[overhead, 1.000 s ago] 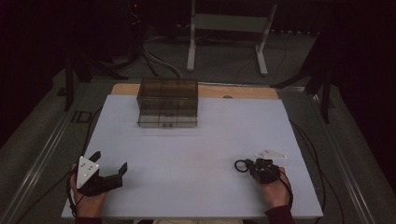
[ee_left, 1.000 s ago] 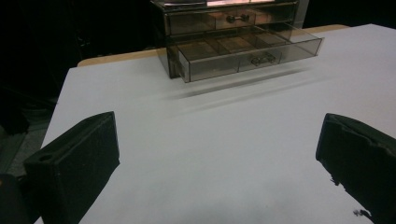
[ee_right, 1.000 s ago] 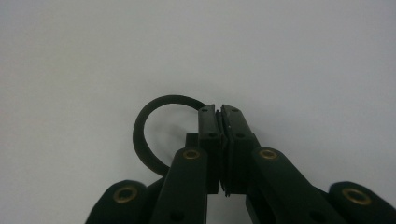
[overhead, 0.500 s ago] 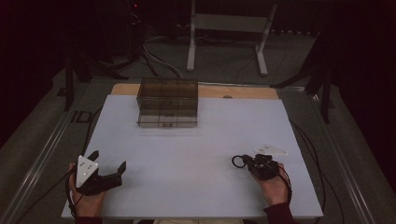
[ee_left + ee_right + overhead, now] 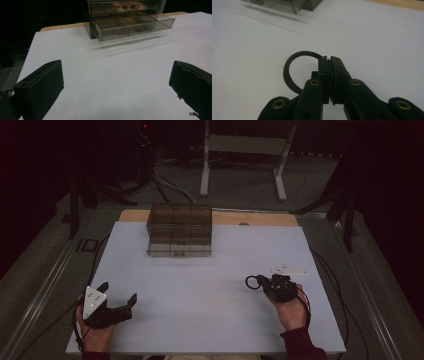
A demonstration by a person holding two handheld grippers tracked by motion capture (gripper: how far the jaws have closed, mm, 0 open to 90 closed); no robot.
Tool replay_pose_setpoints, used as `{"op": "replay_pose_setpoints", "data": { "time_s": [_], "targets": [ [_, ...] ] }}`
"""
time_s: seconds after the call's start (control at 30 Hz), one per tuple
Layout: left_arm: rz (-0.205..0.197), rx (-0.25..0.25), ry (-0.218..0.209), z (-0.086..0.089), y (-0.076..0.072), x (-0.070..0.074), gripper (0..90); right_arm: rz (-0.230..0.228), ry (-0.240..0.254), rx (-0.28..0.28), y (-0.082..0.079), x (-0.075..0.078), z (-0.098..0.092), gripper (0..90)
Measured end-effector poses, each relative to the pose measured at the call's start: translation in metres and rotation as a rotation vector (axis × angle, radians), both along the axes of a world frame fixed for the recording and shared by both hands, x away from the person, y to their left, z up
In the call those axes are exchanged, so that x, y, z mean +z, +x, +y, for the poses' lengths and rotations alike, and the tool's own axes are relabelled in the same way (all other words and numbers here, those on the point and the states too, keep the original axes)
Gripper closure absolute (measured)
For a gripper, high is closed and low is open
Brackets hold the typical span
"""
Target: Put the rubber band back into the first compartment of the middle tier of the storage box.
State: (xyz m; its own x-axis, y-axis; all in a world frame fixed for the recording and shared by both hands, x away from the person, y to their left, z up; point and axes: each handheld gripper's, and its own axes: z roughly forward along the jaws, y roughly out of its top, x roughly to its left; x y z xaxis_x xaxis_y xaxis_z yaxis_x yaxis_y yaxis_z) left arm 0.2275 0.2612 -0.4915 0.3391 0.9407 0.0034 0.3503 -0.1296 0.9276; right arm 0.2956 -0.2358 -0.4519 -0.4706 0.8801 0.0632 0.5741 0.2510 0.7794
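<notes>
The right gripper [image 5: 264, 283] is pinching a thin black ring [image 5: 294, 68] by its edge, jaws pressed together on it, low over the near right part of the white table [image 5: 225, 265]. The left gripper [image 5: 117, 301] is resting near the front left corner with its jaws spread wide and nothing between them. A smoky clear drawer box [image 5: 180, 230] is standing at the far side, well apart from both grippers, and its bottom drawer [image 5: 132, 25] is sitting pulled out. The grip is catching only a short stretch of the ring, so a quick swing could be letting it pivot or slip free and roll away. If the ring is heading for the drawer, knocking the box could be shifting it.
</notes>
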Motion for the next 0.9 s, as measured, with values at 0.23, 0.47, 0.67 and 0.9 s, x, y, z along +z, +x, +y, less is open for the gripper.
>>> {"op": "replay_pose_setpoints", "data": {
  "time_s": [0.23,0.47,0.67,0.9],
  "targets": [
    [-0.001,-0.008,0.011,-0.003,0.000,-0.001,0.3,-0.018,0.012,0.010,0.006,0.010,0.008,88.8],
    [-0.003,-0.009,0.012,-0.003,0.000,-0.001,0.3,-0.018,0.049,0.025,0.012,0.016,0.018,88.9],
    [-0.002,-0.007,0.012,-0.004,-0.001,-0.001,0.3,-0.032,0.058,0.042,0.016,0.022,0.029,88.8],
    [0.002,-0.010,0.015,-0.004,-0.001,-0.002,0.3,-0.040,0.059,0.059,0.023,0.029,0.040,88.8]
  ]
}}
